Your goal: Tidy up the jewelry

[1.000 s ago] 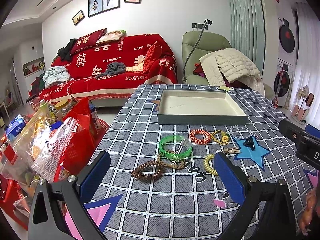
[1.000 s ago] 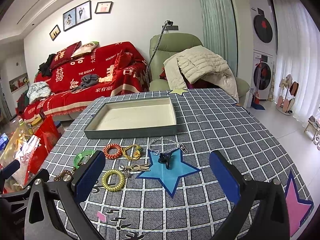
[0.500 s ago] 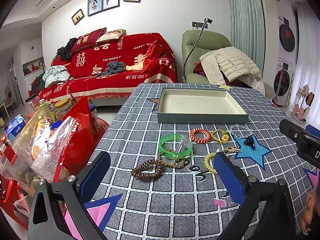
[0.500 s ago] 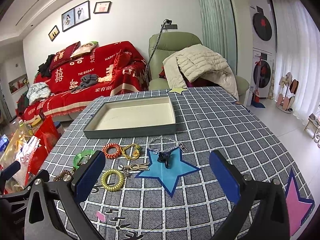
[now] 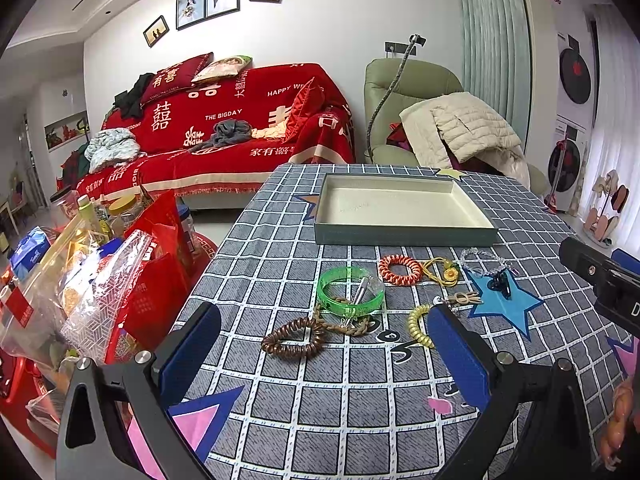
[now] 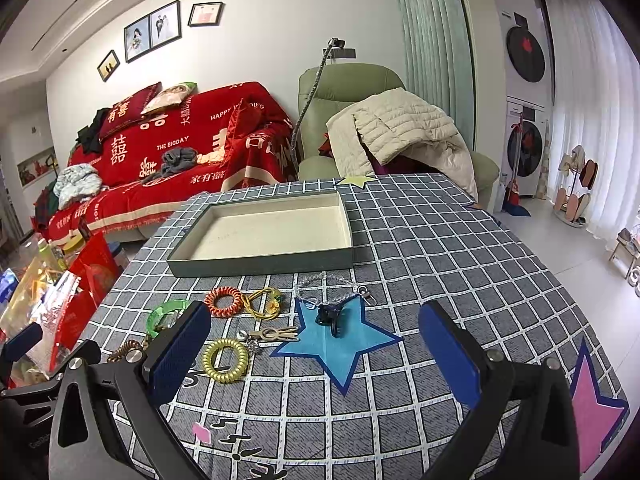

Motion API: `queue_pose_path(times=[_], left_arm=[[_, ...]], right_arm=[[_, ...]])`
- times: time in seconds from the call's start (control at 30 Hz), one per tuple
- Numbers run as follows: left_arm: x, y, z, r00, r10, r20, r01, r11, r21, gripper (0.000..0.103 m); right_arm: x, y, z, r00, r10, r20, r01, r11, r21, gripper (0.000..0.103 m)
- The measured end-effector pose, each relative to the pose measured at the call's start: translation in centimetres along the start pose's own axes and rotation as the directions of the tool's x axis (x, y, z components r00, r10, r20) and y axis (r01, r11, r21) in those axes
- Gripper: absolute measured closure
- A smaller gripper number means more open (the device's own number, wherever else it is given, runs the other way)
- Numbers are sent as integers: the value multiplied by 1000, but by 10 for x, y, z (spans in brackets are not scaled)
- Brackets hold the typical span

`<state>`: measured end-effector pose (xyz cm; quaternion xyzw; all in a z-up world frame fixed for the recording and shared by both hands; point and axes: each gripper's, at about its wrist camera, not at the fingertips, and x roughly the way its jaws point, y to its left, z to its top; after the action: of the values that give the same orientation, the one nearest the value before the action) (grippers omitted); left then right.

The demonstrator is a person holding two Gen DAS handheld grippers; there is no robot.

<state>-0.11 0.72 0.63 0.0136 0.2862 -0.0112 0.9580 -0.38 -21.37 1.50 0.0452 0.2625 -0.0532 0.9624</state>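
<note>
An empty grey-green tray point(image 5: 404, 235) point(image 6: 260, 267) sits mid-table. In front of it lie a green bangle point(image 5: 349, 292) point(image 6: 163, 313), a brown coil tie point(image 5: 294, 337), an orange coil tie point(image 5: 400, 269) point(image 6: 224, 301), a yellow coil tie point(image 5: 418, 324) point(image 6: 225, 360), a yellow cord charm point(image 6: 264, 300), a clear bead chain point(image 6: 332, 284) and a dark claw clip point(image 5: 502, 282) point(image 6: 330, 316). My left gripper point(image 5: 323, 354) is open, just short of the brown tie. My right gripper point(image 6: 314, 358) is open over the blue star point(image 6: 334, 340), near the clip.
The checked tablecloth point(image 6: 440, 248) has star patches, including a pink one point(image 6: 592, 404) at the right edge. Bags of snacks and bottles point(image 5: 80, 276) crowd the floor left of the table. A red sofa point(image 5: 224, 136) and a green armchair point(image 6: 352, 120) stand behind.
Both grippers have crept slightly forward and lower toward the jewelry. Nothing on the table has moved.
</note>
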Motion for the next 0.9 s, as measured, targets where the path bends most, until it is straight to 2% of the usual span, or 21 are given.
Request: queue_pose_path(times=[0.33,0.5,0.67,0.9], left_arm=[[8,-1,-3,1000,-3,-19,3,1000,0,0],[24,3,1,997,-12,-79,12,1000,0,0],[60,20,12,978,-93,-187,86,995,-41,0],[119,34,28,952,-104,-289,97,995,-37,0]], right_arm=[[3,1,-2,1000,-3,-7,3,1000,-1,0],[10,0,-3,1000,-2,-23,1,1000,-12,0],[28,-18,2,995,1,-96,0,1000,7,0],[72,-40,5,971,34,-237,-17,997,73,0]])
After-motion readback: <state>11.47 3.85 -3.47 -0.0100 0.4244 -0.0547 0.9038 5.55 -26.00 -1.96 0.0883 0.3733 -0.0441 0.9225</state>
